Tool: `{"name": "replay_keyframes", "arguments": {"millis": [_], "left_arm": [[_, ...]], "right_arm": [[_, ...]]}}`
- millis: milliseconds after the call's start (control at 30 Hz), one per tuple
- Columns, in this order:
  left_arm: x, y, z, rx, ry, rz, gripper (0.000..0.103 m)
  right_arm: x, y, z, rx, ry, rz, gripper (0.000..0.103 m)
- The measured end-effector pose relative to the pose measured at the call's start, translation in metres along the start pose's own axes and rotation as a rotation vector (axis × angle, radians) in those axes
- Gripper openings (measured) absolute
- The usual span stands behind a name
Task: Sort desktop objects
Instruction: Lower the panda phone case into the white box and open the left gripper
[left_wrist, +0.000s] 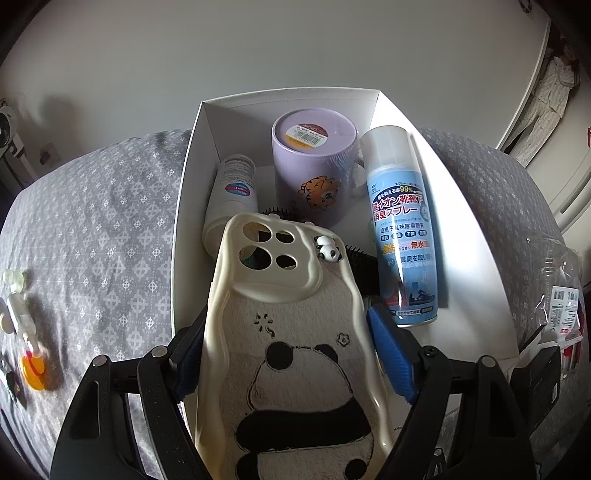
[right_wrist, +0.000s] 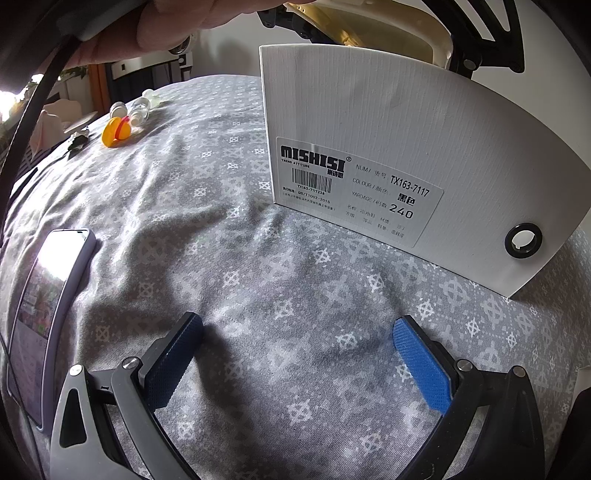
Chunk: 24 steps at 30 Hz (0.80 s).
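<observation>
The left gripper (left_wrist: 286, 354) clasps a cream phone case (left_wrist: 291, 354) with a panda on it, holding it over the white box (left_wrist: 184, 206). Inside the box stand a purple mug (left_wrist: 314, 166), a spray can (left_wrist: 400, 225) and a small white bottle (left_wrist: 232, 199). The right gripper (right_wrist: 297, 354) hangs with jaws apart and nothing between them over the grey cloth (right_wrist: 229, 236), near a phone (right_wrist: 48, 302).

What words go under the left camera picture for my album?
The left gripper holds a panda phone case over a white box.
</observation>
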<state>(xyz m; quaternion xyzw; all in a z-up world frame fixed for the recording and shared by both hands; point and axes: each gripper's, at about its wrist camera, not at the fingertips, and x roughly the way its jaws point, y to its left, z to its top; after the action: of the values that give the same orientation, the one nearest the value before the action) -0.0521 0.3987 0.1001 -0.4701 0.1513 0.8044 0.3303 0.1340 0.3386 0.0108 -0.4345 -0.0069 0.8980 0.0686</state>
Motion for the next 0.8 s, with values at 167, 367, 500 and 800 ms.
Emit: {"name": "replay_keyframes", "arguments": {"millis": [167,367,500,800], "left_arm": [[-0.001,-0.003,0.001,-0.001,0.008,-0.003,0.080],[-0.005,-0.005,-0.004,0.004,0.013,-0.010,0.080],[-0.008,-0.006,-0.005,0.005,0.016,-0.012,0.080],[0.001,0.005,-0.002,-0.007,0.023,-0.015,0.081]], "right_arm": [[0.000,0.000,0.000,0.000,0.000,0.000,0.103],[0.000,0.000,0.000,0.000,0.000,0.000,0.103],[0.000,0.000,0.000,0.000,0.000,0.000,0.103],[0.000,0.001,0.000,0.000,0.000,0.000,0.103]]}}
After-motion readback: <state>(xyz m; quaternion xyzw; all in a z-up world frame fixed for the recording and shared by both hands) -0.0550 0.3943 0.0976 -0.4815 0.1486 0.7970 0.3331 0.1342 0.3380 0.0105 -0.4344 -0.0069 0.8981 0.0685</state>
